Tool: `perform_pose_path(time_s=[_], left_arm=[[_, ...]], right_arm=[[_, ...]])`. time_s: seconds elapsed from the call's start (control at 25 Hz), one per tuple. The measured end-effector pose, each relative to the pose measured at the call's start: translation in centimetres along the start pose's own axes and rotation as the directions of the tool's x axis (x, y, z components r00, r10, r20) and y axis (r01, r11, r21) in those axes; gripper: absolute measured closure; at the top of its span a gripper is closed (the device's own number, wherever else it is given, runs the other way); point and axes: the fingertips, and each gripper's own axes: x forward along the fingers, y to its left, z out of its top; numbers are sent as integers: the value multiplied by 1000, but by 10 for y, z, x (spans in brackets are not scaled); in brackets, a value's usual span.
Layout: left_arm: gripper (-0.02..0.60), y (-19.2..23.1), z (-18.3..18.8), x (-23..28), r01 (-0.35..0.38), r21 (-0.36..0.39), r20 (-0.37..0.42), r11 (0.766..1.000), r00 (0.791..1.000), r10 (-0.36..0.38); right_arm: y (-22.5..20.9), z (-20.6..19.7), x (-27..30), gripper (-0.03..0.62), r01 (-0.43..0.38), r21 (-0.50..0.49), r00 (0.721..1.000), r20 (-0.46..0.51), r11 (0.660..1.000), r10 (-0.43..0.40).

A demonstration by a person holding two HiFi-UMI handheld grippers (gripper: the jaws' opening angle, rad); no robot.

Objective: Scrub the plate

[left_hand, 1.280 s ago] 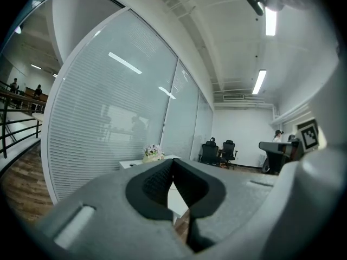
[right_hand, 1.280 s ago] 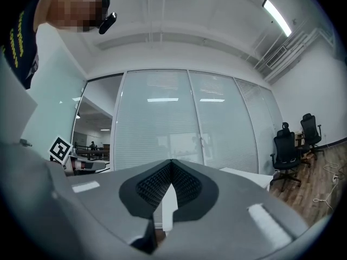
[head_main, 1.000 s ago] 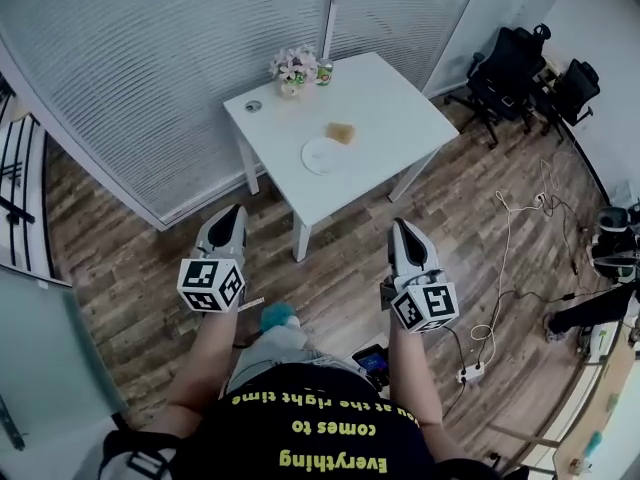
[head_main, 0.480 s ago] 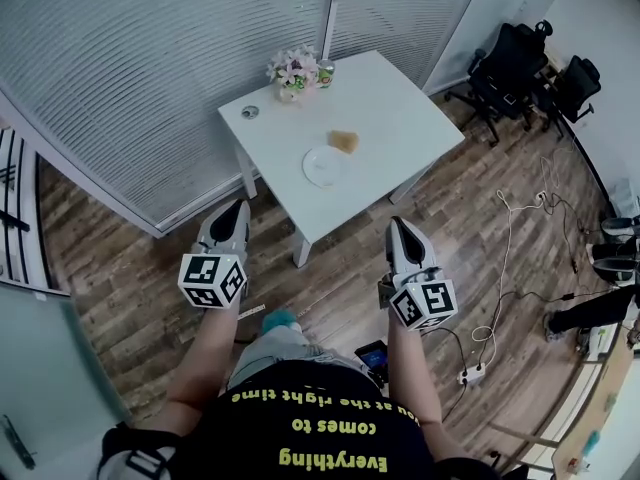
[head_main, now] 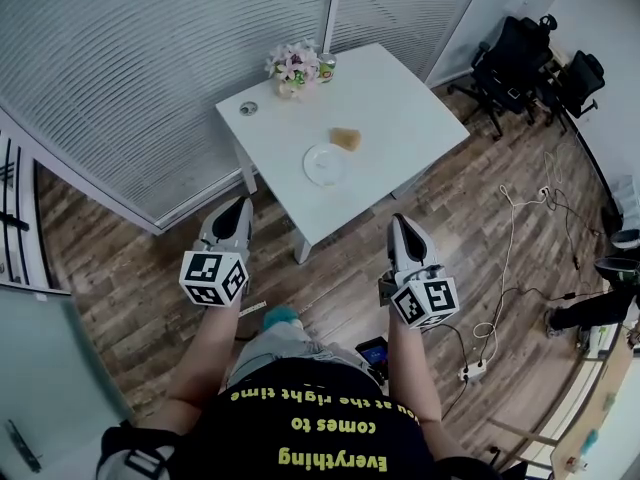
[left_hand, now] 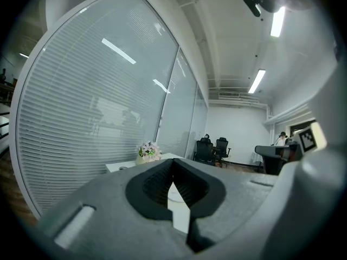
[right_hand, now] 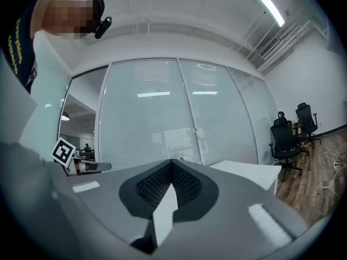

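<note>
Holding nothing, left gripper [head_main: 237, 211] and right gripper [head_main: 401, 226] each have jaws fully together, well short of the tabletop [head_main: 400, 98]. Plate [head_main: 324, 164]: white, round, flat on tabletop ahead, between both grippers. Tan sponge [head_main: 346, 139] lies just beyond it.

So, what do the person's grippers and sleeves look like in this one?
The left gripper and right gripper are both light grey tapered shells with dark ribbed pads. Each carries a white cube printed with black square markers. The person wears a black short-sleeved T-shirt with yellow lettering.
</note>
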Motion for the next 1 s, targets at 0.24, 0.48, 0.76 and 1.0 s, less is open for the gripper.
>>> perform_pose_path(time_s=[0.24, 0.48, 0.76, 1.0], left_arm=[[580, -5, 4, 9, 24, 17, 8, 1000, 1000, -24], [580, -6, 10, 13, 30, 40, 29, 999, 999, -31], [581, -11, 21, 15, 73, 66, 51, 995, 996, -77], [581, -11, 26, 16, 57, 86, 51, 995, 997, -62]], right_arm=[[-4, 1, 3, 588, 5, 4, 1000, 10, 1000, -5], [-10, 3, 8, 588, 16, -1, 1000, 22, 1000, -16], [-13, 6, 21, 589, 11, 12, 1000, 8, 1000, -11], [-9, 18, 26, 589, -20, -3, 999, 38, 1000, 20]])
